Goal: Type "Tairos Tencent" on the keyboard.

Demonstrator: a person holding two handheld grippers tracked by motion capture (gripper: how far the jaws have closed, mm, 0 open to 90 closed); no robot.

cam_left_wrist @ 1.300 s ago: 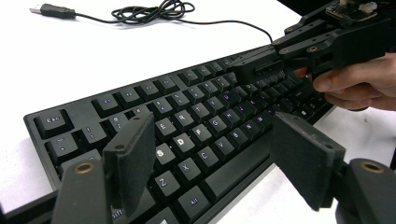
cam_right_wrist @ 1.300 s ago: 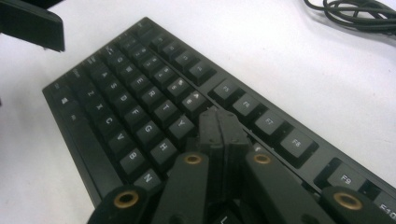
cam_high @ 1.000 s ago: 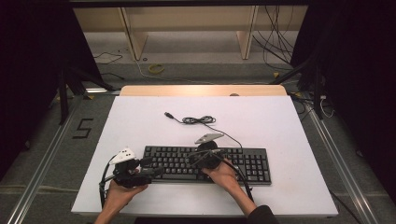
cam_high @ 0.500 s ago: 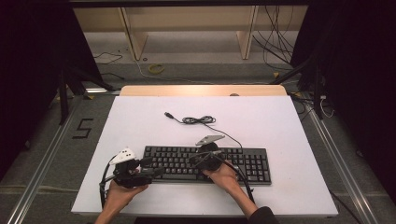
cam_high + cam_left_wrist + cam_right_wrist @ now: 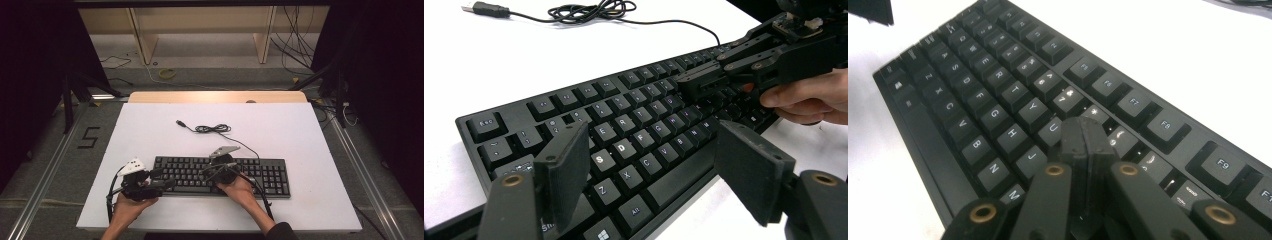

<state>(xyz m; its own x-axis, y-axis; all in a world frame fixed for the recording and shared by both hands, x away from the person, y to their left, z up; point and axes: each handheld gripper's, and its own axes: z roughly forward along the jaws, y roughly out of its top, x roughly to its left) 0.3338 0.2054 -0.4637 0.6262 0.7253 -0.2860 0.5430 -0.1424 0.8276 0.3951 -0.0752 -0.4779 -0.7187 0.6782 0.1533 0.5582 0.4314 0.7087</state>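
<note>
White bench (image 5: 150, 130) carries your black keyboard (image 5: 270, 175) near its front edge. Your right gripper (image 5: 1083, 132), fingers closed on nothing, presses keys mid-board; your left gripper (image 5: 649, 172) gapes empty at its end. Next, lift and retarget.

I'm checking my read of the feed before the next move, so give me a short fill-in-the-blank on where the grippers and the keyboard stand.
1. The right gripper has its jaws ____ , tips over the keys of the keyboard.
2. The left gripper has its jaws ____ , at the keyboard's left end.
3. The keyboard's cable lies coiled on the white table, and its USB plug is ____ .

Missing words: shut; open; unplugged
</note>
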